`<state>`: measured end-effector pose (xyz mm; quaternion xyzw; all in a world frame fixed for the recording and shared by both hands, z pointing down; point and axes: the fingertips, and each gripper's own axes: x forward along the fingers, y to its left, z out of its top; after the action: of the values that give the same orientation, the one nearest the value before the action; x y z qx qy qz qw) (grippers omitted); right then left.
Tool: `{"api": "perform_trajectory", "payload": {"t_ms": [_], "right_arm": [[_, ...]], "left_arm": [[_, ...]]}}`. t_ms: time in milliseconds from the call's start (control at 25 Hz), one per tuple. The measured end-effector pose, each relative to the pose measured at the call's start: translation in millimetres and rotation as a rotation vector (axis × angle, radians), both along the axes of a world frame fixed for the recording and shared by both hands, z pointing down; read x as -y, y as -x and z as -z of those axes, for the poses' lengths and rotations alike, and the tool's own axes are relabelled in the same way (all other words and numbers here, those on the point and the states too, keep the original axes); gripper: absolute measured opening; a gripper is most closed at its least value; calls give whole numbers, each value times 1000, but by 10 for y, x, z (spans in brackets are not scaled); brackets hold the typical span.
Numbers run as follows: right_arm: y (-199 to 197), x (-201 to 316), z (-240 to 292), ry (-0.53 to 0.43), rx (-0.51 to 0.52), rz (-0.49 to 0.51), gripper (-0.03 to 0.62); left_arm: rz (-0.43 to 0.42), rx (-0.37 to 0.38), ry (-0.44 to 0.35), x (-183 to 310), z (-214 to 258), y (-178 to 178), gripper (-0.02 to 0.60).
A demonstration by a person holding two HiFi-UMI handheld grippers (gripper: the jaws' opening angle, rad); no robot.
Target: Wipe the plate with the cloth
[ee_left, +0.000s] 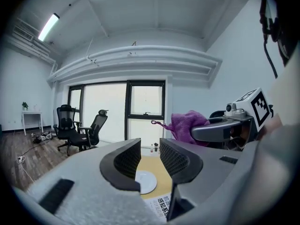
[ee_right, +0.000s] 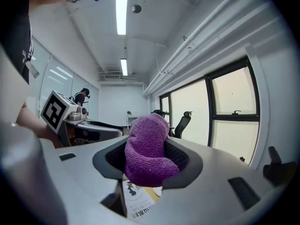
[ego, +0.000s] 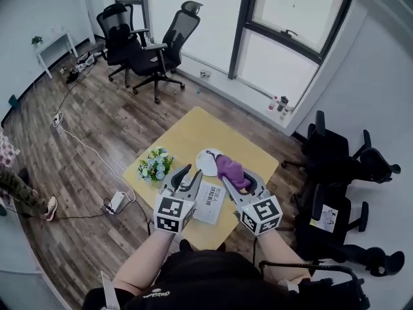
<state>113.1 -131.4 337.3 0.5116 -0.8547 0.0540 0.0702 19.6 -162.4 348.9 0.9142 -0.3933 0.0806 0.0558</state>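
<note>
A white plate (ego: 208,161) lies on the yellow table (ego: 187,141), just beyond both grippers. My right gripper (ego: 237,179) is shut on a purple cloth (ego: 231,171), held in the air over the table's near right part, beside the plate. In the right gripper view the cloth (ee_right: 147,149) bulges out between the jaws of the right gripper (ee_right: 149,161). My left gripper (ego: 183,177) hangs open and empty to the left of it. The left gripper view shows the plate (ee_left: 145,181) through the gap of the left gripper (ee_left: 149,162), with the cloth (ee_left: 186,125) at the right.
A bunch of white and green flowers (ego: 155,165) lies at the table's left corner. A printed sheet (ego: 210,203) lies under the grippers. Black office chairs (ego: 145,44) stand by the window, more chairs (ego: 342,160) at the right. A cable and power strip (ego: 117,202) lie on the wooden floor.
</note>
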Motion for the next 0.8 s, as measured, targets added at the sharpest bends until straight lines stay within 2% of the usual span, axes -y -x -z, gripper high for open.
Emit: {"api": "perform_trajectory", "payload": {"t_ms": [320,600,800], "right_arm": [[-152,-125,295,-65,40,-45,179],[-55,-136,405,-94,69,-25,179],[-8,-141,412,-94,79,-11,179]], "left_arm": [[9,-22,-49,-69,240,54,129],[22,-33,-77,-70,348,83,129],[23,-27,-66,-89,292,86,129]]}}
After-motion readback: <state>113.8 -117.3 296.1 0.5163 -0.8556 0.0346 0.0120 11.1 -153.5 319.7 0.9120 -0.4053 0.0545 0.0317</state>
